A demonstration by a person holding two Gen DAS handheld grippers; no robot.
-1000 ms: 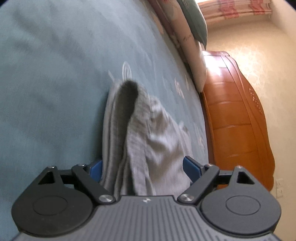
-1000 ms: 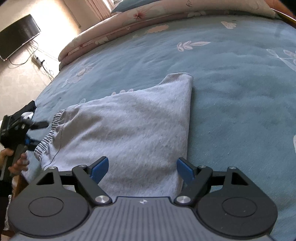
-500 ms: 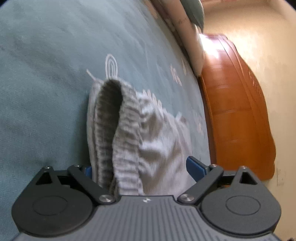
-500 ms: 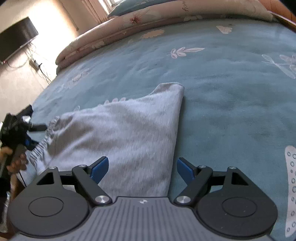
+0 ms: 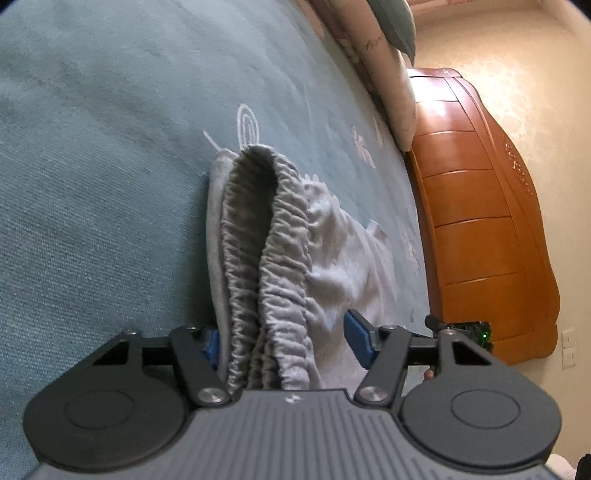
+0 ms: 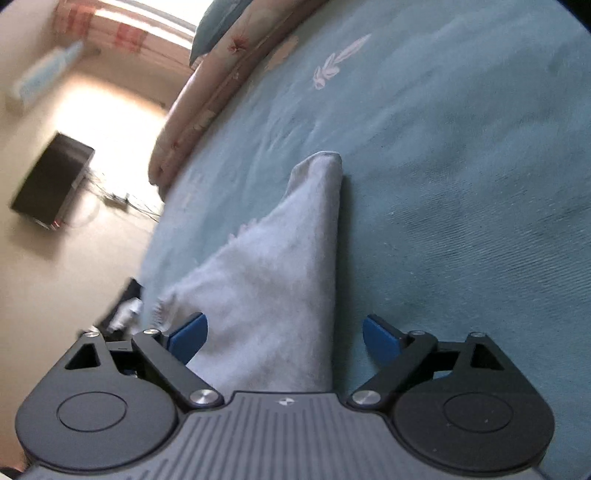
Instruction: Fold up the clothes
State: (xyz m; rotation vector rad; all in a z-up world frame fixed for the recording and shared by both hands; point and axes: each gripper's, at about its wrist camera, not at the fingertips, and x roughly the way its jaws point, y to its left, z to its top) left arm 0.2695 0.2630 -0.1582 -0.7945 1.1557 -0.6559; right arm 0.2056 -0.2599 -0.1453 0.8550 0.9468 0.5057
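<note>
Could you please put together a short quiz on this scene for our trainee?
1. True or false: the jaws of the right hand-held gripper stand open.
2. What lies between the fingers of the left hand-held gripper: A a sock, B the elastic waistband of the grey garment, C a towel?
3. Fill in: the garment lies on a ___ bedspread.
Key: 1 true, just opening wider around the garment's edge; 2 B, jaws just closing; 3 blue.

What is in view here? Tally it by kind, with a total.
Shorts: 1
Grippers: 2. The left gripper has just been closing, with the waistband between its jaws; the right gripper has just been opening, with the shorts between its jaws.
Bedspread: 1
Quilt: 1
Pillow: 1
TV: 1
Wooden bed end: 1
Total: 8
</note>
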